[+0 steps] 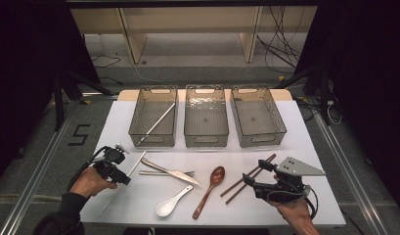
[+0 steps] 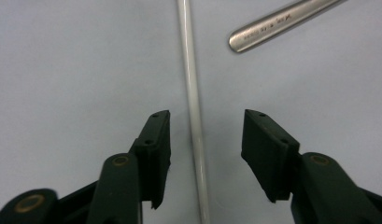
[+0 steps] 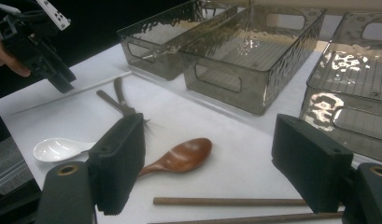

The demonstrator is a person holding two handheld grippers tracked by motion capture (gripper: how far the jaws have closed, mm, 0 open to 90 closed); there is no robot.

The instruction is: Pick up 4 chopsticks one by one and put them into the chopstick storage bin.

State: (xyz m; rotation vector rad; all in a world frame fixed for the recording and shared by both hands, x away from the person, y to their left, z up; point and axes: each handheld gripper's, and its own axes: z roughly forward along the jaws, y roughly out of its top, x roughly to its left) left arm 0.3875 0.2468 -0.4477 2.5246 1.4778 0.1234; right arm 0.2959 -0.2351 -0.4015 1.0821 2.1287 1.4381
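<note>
The left gripper (image 2: 202,135) straddles the white chopstick (image 2: 194,107), jaws apart and not yet pinching it, likely lined up to lift it toward the left bin (image 1: 153,117) holding its twin. The right gripper (image 3: 207,163) waits open over the brown chopsticks (image 3: 226,201).

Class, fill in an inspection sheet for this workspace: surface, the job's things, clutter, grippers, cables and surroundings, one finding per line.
Surface: white table, flat.
Job's things: white chopstick on the table between the left gripper's jaws; its twin leans in the left bin.
Clutter: knife, fork, white spoon, wooden spoon, two brown chopsticks, two empty bins.
Grippers: left gripper open astride the chopstick, not touching; right gripper open over the brown chopsticks.
Cables: loose wires on the floor behind.
Surroundings: wooden shelf, dark sides.
</note>
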